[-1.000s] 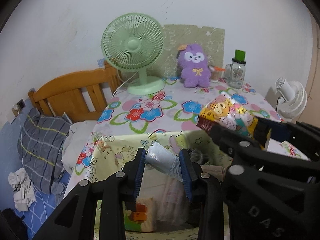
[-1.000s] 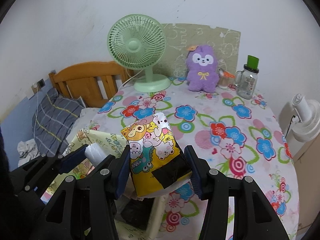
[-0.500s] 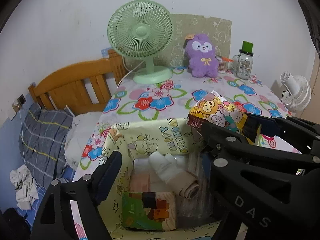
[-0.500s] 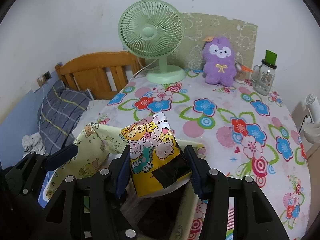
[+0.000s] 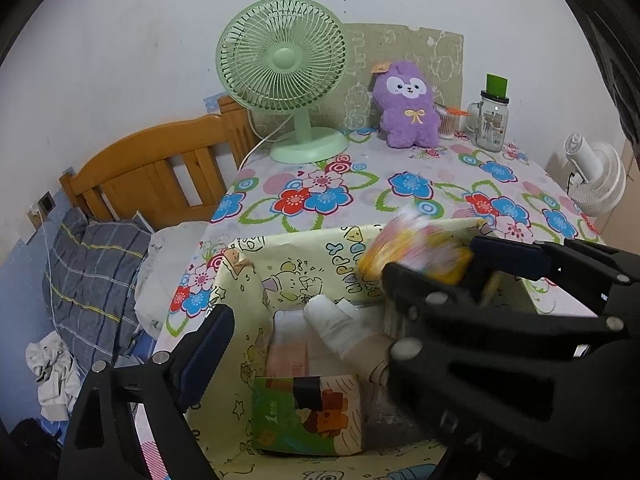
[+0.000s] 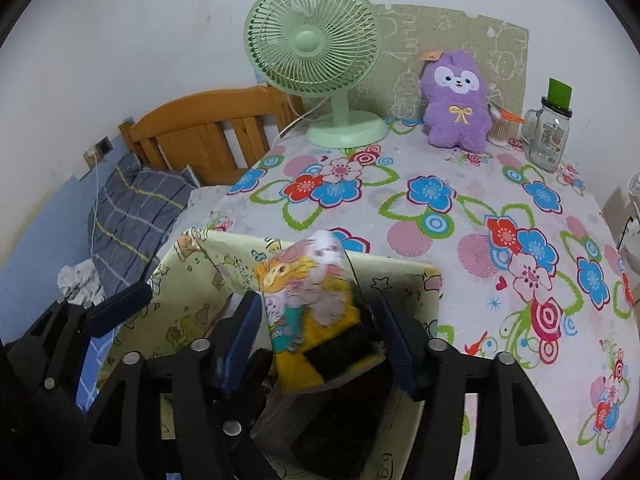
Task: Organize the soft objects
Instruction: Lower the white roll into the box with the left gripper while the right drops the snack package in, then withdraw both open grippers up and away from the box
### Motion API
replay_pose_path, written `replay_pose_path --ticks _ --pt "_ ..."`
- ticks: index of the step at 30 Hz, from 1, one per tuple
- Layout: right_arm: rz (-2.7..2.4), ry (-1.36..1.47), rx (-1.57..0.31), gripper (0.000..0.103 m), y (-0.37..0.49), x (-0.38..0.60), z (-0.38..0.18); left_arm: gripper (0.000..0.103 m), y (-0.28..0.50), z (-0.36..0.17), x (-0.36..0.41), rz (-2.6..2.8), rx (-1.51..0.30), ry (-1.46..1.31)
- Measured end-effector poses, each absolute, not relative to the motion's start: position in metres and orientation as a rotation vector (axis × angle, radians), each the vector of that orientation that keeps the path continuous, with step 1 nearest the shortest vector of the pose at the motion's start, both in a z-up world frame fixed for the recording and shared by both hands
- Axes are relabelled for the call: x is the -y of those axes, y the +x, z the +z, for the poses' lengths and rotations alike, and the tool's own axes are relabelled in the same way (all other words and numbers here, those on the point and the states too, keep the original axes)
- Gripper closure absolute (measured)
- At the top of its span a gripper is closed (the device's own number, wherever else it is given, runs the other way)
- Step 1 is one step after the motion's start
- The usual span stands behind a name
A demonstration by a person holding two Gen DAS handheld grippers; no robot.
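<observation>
The yellow cartoon packet [image 6: 312, 312] sits blurred between the fingers of the right claw [image 6: 316, 336], whose jaws are opening, just above the pale yellow fabric bin [image 6: 192, 276]. Left of it the left claw [image 5: 304, 344] is opening too, empty, with a rolled white cloth [image 5: 340, 328] lying in the bin below. Beyond both claws, on the flowered tabletop [image 6: 460, 184], stand a green fan [image 6: 316, 48] and a purple plush [image 6: 458, 100].
</observation>
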State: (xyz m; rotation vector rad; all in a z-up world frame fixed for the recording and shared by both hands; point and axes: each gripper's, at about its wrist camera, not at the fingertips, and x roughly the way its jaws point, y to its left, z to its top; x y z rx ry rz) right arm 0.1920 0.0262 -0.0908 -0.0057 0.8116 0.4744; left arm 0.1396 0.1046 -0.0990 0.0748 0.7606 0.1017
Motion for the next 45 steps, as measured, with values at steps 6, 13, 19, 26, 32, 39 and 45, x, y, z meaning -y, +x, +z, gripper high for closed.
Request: replay_pose_path --ticks 6,13,19,26,32,39,45 --pt "0.447 -0.025 -0.780 0.021 0.180 -0.018 -0.085 0.009 0.132 -0.093 -0.097 0.077 -0.745 0.063" --pt "0.404 -0.033 -0.765 0.019 0.165 0.002 -0.078 0.009 0.121 -0.088 -0.081 0.049 -0.735 0.059" --pt "0.359 -0.033 -0.752 0.019 0.153 0.021 -0.073 0.008 0.112 -0.082 -0.069 0.042 -0.721 0.050" --pt "0.306 -0.047 -0.706 0.019 0.139 0.044 -0.061 0.008 0.102 -0.072 -0.052 0.013 -0.695 0.048" --pt "0.269 -0.049 -0.668 0.019 0.127 0.068 -0.053 0.008 0.095 -0.067 -0.034 -0.004 -0.679 0.049" --pt "0.229 -0.038 -0.649 0.019 0.115 0.096 -0.047 0.007 0.087 -0.061 -0.015 -0.009 -0.659 0.051" --pt "0.201 -0.027 -0.624 0.019 0.101 0.117 -0.044 0.005 0.079 -0.057 -0.001 -0.012 -0.646 0.054"
